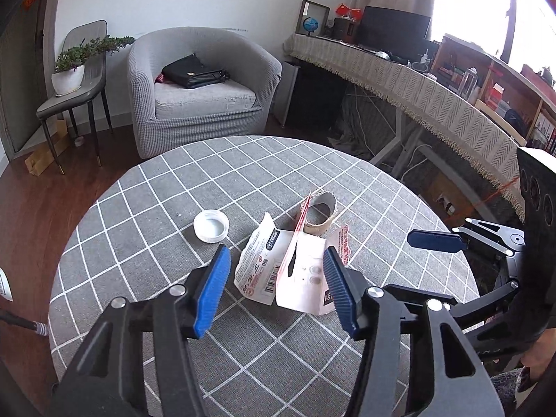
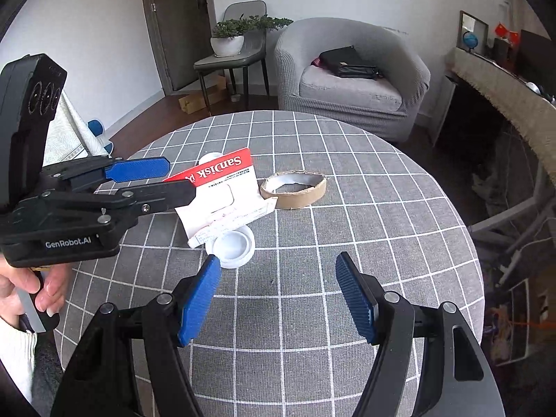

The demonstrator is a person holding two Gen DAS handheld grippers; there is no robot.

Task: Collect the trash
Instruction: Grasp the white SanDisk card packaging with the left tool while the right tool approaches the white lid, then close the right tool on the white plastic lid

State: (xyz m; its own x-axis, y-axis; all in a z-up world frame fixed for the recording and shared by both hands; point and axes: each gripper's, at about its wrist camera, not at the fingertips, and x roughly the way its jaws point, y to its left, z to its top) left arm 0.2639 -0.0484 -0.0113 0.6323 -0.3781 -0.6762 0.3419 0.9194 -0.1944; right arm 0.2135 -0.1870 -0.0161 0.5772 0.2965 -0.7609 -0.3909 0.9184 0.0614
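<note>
The left gripper [image 1: 278, 271] hangs with jaws spread wide around the torn card packet [image 1: 278, 271] mid-table, while the right gripper [image 2: 278, 295] waits, jaws parted and empty, near the white lid [image 2: 231, 243]. The packet stands flimsy and half-folded, so closing may crumple or flick it toward the cardboard ring [image 2: 293, 189] just beyond.

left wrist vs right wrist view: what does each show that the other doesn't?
Left wrist only: the barcode panel of the torn white card packaging, and the wooden shelf.

Right wrist only: that packaging's red SanDisk front, the grey door, and the person's hand holding the left tool.

Both: white plastic lid, brown cardboard tape ring, grey checked tablecloth, grey armchair.
</note>
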